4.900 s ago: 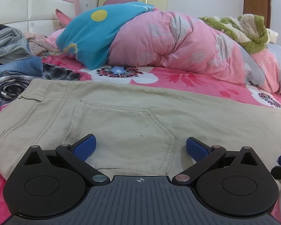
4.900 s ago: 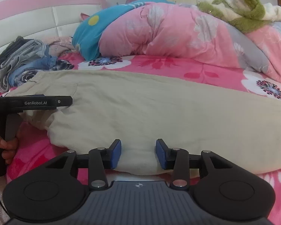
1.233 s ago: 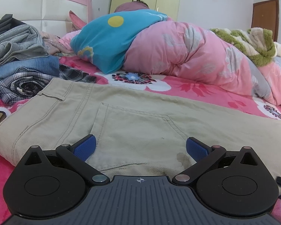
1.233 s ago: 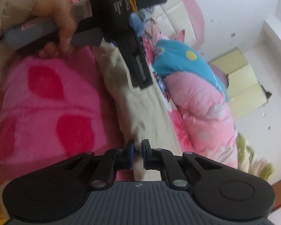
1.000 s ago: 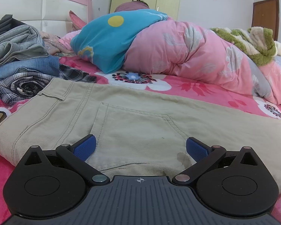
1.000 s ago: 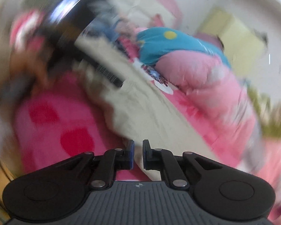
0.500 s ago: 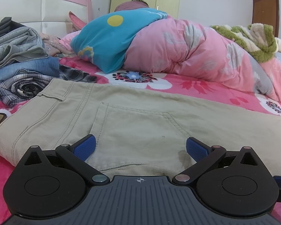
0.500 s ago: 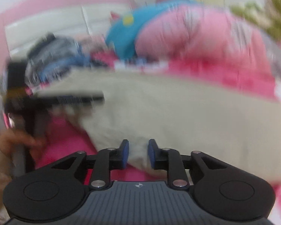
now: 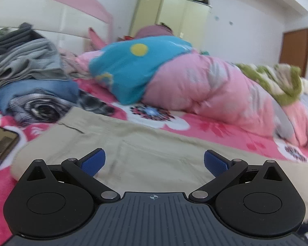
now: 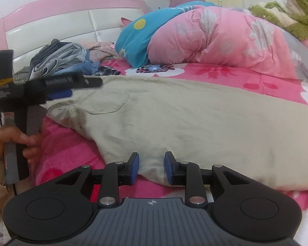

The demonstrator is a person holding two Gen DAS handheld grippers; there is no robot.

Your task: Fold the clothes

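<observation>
Khaki trousers [image 10: 184, 123] spread flat across the bed [image 10: 256, 78], waist end toward the pink-and-white headboard [image 10: 71, 22], legs running off past the right edge of the right wrist view. Back pocket [image 10: 106, 102] facing up near the waist.

Right gripper [image 10: 151, 168] low at the near edge of the trousers, jaws opening — a fold of khaki cloth lying between the blue pads [image 10: 134, 167], no clamping visible, small gaps on either side. Released, by the look of it.

Left gripper [image 9: 154, 162] over the waist part of the trousers, jaws spread wide, blue pads [image 9: 93, 161] well apart with only flat cloth showing between them; nothing grasped. Seen again from the right wrist camera as a black tool [image 10: 51, 88] hovering at the waist end, somewhat blurred, gripped by the person's left hand [image 10: 12, 139] beside the bed edge.

Beyond the trousers, toward the headboard: a heap of other clothes [image 10: 65, 61] — grey, denim blue, checked. Just beside the trousers' waist, a phone [image 9: 2, 141] lying on the pink flowered sheet. Behind the trousers, a bulky pink quilt [image 10: 225, 37] with a blue cover [image 10: 137, 39] at its headboard end, and a green-and-cream fleece blanket [image 10: 293, 12] on top, far from the headboard. Pale yellow wardrobe [image 9: 170, 18] against the back wall.
</observation>
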